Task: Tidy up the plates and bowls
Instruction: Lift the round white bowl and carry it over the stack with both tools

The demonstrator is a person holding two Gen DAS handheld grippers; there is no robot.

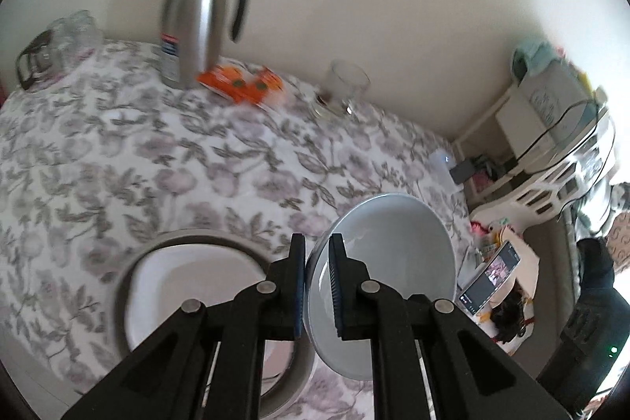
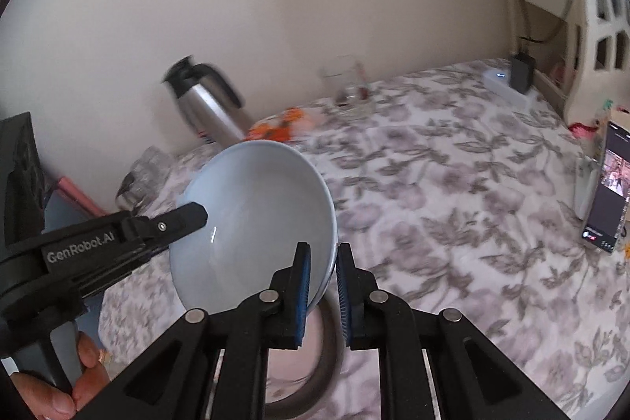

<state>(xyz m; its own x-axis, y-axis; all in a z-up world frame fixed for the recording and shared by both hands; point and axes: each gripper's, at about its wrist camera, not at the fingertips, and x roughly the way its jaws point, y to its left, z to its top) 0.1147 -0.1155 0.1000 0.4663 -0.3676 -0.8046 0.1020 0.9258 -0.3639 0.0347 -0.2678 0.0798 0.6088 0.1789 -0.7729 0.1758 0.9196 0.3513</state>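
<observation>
both tongs grip the same pale blue bowl [image 2: 256, 219], which hangs tilted in the air above the flowered worktop [image 1: 157, 160]. the left tongs [image 1: 317, 286] are clenched on the bowl's rim, one blue pad inside the wall and one outside. the right tongs [image 2: 323, 290] pinch the rim on the opposite side in the same way, one pad inside, one outside. in the right wrist view the left tongs [image 2: 189, 219] reach in from the left, and the fingers of the person's hand [image 2: 84, 372] wrap the handle below. under the bowl a white plate with a grey-brown rim [image 1: 189, 286] lies flat on the cloth. at the back of the worktop, near the wall, stand a steel jug [image 1: 197, 14], an orange packet [image 1: 244, 85] just beside it and a glass mug [image 1: 340, 89]. a lit phone [image 2: 608, 191] is propped upright at the right edge.
</observation>
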